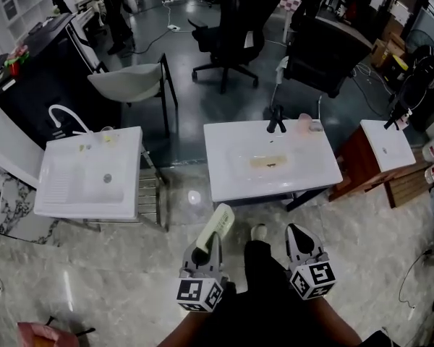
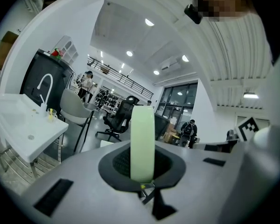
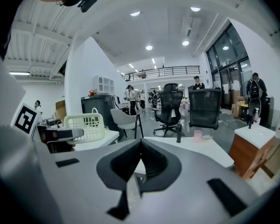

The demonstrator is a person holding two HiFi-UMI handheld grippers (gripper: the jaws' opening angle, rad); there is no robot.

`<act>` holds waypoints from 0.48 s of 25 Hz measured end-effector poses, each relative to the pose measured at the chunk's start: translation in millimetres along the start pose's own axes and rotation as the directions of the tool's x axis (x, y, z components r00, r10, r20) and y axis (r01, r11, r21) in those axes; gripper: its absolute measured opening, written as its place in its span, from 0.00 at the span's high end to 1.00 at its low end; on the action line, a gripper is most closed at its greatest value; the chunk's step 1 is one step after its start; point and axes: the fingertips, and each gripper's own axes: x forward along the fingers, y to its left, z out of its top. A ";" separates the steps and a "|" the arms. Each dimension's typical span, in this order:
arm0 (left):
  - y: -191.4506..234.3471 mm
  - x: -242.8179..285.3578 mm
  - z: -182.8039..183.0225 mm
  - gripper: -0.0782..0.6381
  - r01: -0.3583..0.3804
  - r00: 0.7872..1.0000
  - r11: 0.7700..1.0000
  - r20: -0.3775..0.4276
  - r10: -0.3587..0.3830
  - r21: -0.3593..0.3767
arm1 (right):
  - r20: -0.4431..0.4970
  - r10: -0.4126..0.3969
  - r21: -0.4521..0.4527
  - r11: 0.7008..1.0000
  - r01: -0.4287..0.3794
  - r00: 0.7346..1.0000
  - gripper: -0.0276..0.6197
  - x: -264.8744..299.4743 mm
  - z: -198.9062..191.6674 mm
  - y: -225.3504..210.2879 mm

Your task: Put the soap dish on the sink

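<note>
A pale green slotted soap dish (image 1: 217,225) stands on edge between the jaws of my left gripper (image 1: 210,244), which is shut on it. In the left gripper view the soap dish (image 2: 142,143) shows edge-on as a green band. My right gripper (image 1: 299,232) is beside it, shut with nothing in it; its pads (image 3: 149,160) meet. From the right gripper view the soap dish (image 3: 84,125) shows as a lattice at the left. The white middle sink (image 1: 224,179) with a black faucet (image 1: 276,119) lies just ahead of both grippers, a floor gap away.
A second white sink (image 1: 65,194) with a white curved tap stands to the left. A wooden cabinet with a small basin (image 1: 387,144) stands at the right. A pink cup (image 1: 304,123) sits by the middle faucet. Office chairs (image 1: 231,27) stand behind the sinks.
</note>
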 end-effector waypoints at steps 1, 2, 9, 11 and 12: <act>-0.9 3.1 -1.1 0.86 -0.005 1.000 1.000 -0.003 0.005 0.001 | 0.000 0.011 -0.015 1.000 -0.011 1.000 0.96 3.8 3.6 -0.4; -1.8 6.6 -1.9 0.86 -0.012 1.000 1.000 -0.004 0.012 0.004 | -0.004 0.021 -0.029 0.999 -0.021 1.000 0.96 8.2 4.6 -2.7; 5.2 48.7 0.6 0.86 -0.097 0.995 0.995 -0.004 0.097 0.017 | -0.003 0.113 -0.044 0.993 -0.113 0.994 0.96 63.1 2.2 -33.4; 3.2 67.8 3.1 0.86 -0.111 0.994 0.994 -0.012 0.111 0.015 | 0.006 0.128 -0.049 0.991 -0.127 0.992 0.96 77.3 13.1 -46.0; 2.3 77.6 4.1 0.86 -0.115 0.993 0.993 -0.016 0.115 0.019 | 0.010 0.134 -0.047 0.990 -0.134 0.991 0.96 85.0 16.8 -52.8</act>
